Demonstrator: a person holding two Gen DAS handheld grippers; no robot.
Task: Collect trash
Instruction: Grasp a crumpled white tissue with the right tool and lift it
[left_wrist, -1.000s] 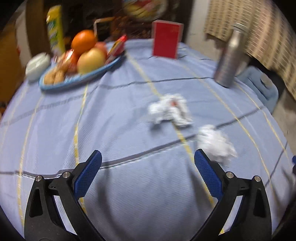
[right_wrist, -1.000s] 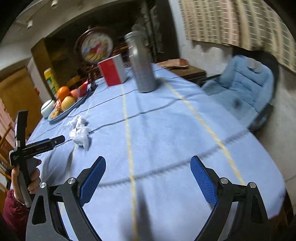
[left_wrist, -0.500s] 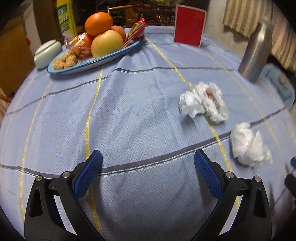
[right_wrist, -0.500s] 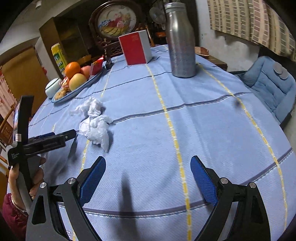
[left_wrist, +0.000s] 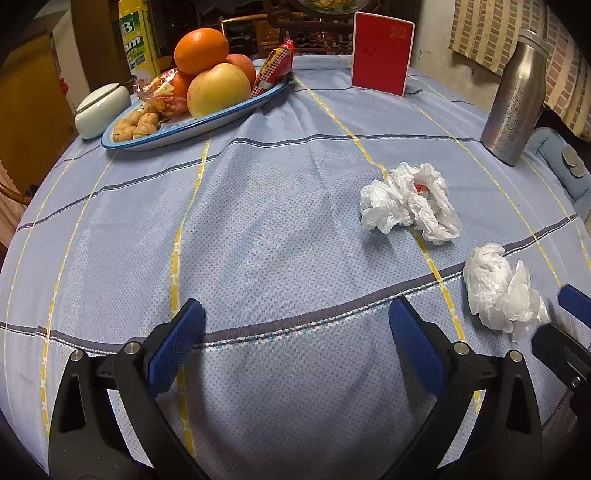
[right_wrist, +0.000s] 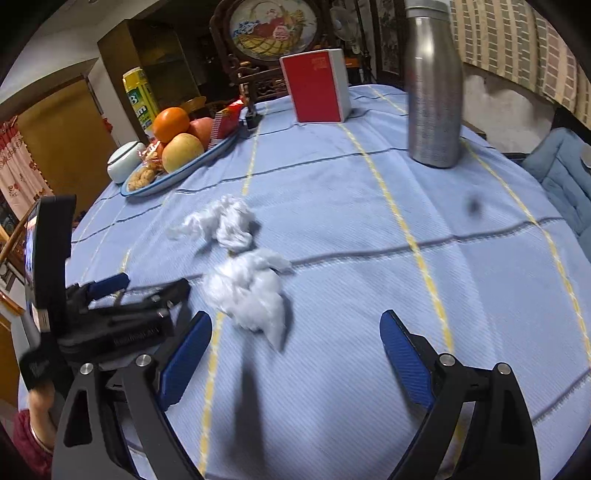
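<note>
Two crumpled white plastic wads lie on the blue checked tablecloth (left_wrist: 258, 221). The nearer wad (right_wrist: 247, 291) sits just beyond my right gripper (right_wrist: 295, 328), left of its midline. Those jaws are closing a little from wide, and no pad touches the wad. The farther wad (right_wrist: 225, 221) shows a red scrap inside in the left wrist view (left_wrist: 410, 203). My left gripper (left_wrist: 295, 314) stands open over bare cloth, with the nearer wad (left_wrist: 498, 288) off to its right. Seen from the right wrist, the left gripper (right_wrist: 147, 286) hovers just left of the nearer wad.
A blue-rimmed plate (left_wrist: 207, 125) of fruit and walnuts, a white lidded jar (left_wrist: 99, 110) and a yellow-green can (left_wrist: 138, 37) stand at the back left. A red box (left_wrist: 380, 55) and a steel bottle (left_wrist: 513, 96) stand farther back. A blue padded chair (right_wrist: 565, 173) adjoins the table's right edge.
My right gripper has swung left toward the two wads, which now lie close ahead of it. Its fingertip has entered the left wrist view at the right edge. The left gripper has tilted slightly.
</note>
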